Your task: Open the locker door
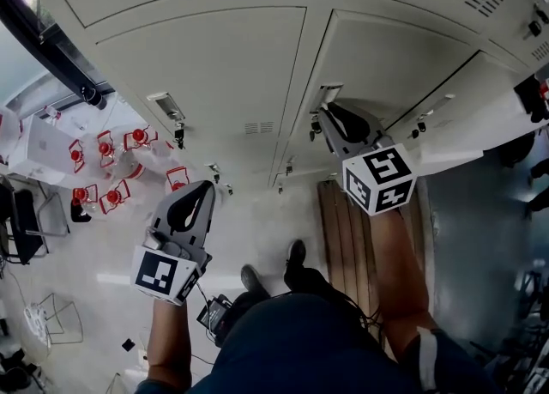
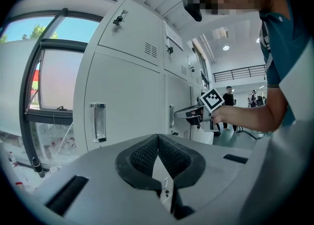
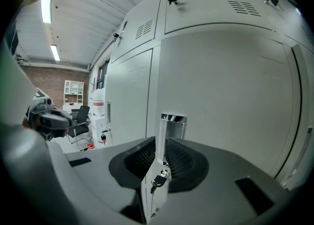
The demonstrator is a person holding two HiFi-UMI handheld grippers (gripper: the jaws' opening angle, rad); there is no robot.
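Grey lockers fill the head view. My right gripper point(image 1: 324, 114) reaches up to the chrome handle point(image 1: 329, 90) of the middle locker door point(image 1: 386, 57). In the right gripper view its jaws point(image 3: 162, 143) are closed on that upright handle point(image 3: 170, 127), and a key point(image 3: 159, 180) hangs in the lock just below. My left gripper point(image 1: 208, 187) hangs lower at the left, away from the lockers. It is shut, its pads point(image 2: 147, 153) meet and hold nothing. From the left gripper view the right gripper point(image 2: 185, 113) shows at the handle.
The neighbouring locker door point(image 1: 214, 66) has its own handle point(image 1: 165, 106) and key. Red-and-white items point(image 1: 107, 169) lie on the floor at the left, beside a chair point(image 1: 26, 221). A wooden bench point(image 1: 343, 229) stands by my feet. People point(image 2: 228, 96) stand far back in the hall.
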